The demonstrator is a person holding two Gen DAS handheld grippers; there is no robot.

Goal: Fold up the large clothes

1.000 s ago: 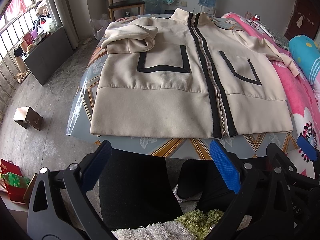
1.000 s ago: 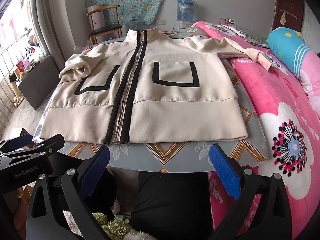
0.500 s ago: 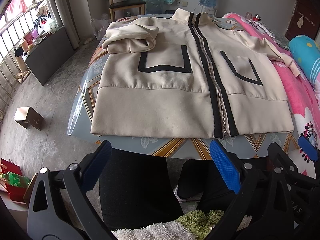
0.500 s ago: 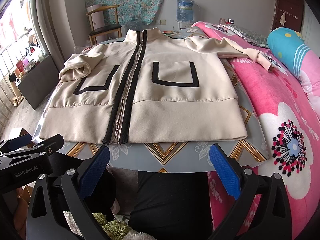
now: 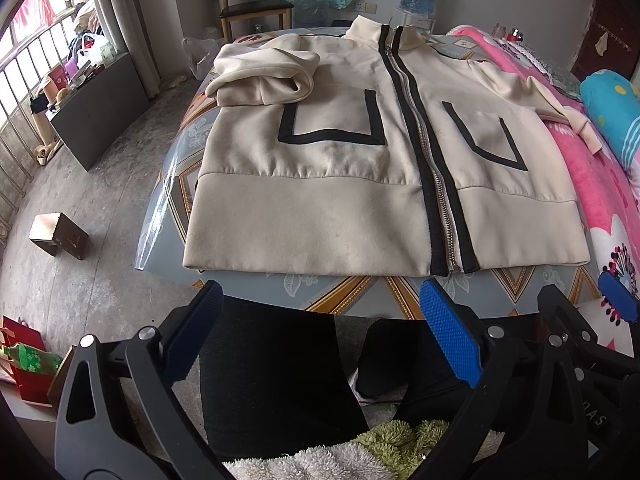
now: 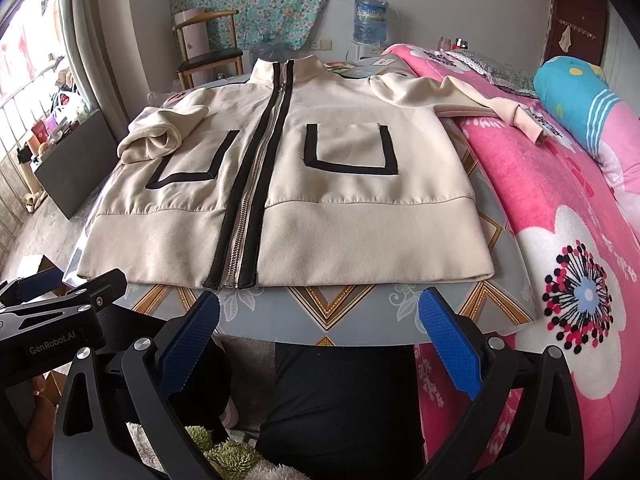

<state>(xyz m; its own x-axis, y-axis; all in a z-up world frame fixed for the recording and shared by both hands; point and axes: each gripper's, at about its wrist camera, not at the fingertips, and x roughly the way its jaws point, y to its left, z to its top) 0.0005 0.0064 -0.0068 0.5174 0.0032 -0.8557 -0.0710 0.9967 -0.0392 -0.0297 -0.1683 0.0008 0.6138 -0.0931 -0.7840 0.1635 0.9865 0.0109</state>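
the cream jacket [image 5: 340, 184] lies flat and zipped on the patterned bench [image 5: 352, 296], collar away from the person. one sleeve [image 5: 264, 80] is bunched on its chest; the other sleeve [image 6: 472, 100] stretches onto the pink bed [image 6: 560, 208]. the left claw [image 5: 320, 340] and right claw [image 6: 320, 340] hang apart, empty, short of the hem.

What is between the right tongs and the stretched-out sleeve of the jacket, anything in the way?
Nothing visible blocks it. The right tongs hang open off the table's near edge, and the sleeve lies bare on the pink blanket, past the jacket.
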